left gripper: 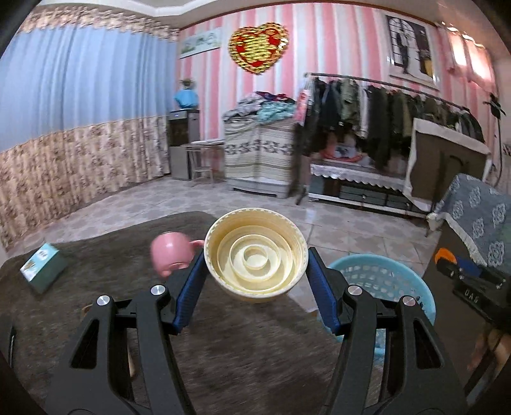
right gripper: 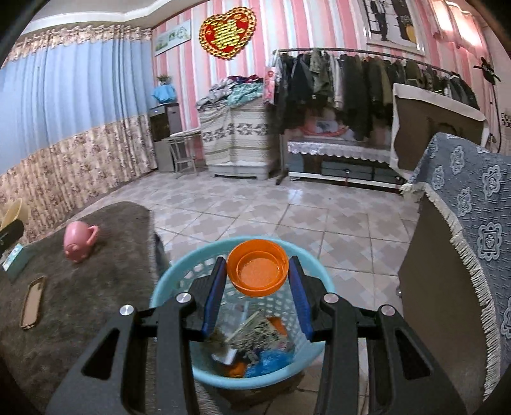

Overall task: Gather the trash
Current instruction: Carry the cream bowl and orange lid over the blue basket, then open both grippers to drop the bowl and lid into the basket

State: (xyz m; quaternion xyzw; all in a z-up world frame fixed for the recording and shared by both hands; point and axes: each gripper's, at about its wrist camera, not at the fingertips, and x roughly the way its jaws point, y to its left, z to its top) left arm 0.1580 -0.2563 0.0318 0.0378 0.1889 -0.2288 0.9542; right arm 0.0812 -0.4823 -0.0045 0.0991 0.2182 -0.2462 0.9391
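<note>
A heart ornament [right gripper: 227,32] hangs on the pink-striped wall [right gripper: 319,25]. Left of it hang blue curtains [right gripper: 64,95]; to its right a clothes rack [right gripper: 367,79]; below, patterned floor tiles [right gripper: 287,214].

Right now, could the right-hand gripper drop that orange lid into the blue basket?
Probably yes. The right gripper, shut on the orange lid, hangs directly over the blue basket. The basket's top is open, with trash only at the bottom, so nothing seems to block the drop.
</note>
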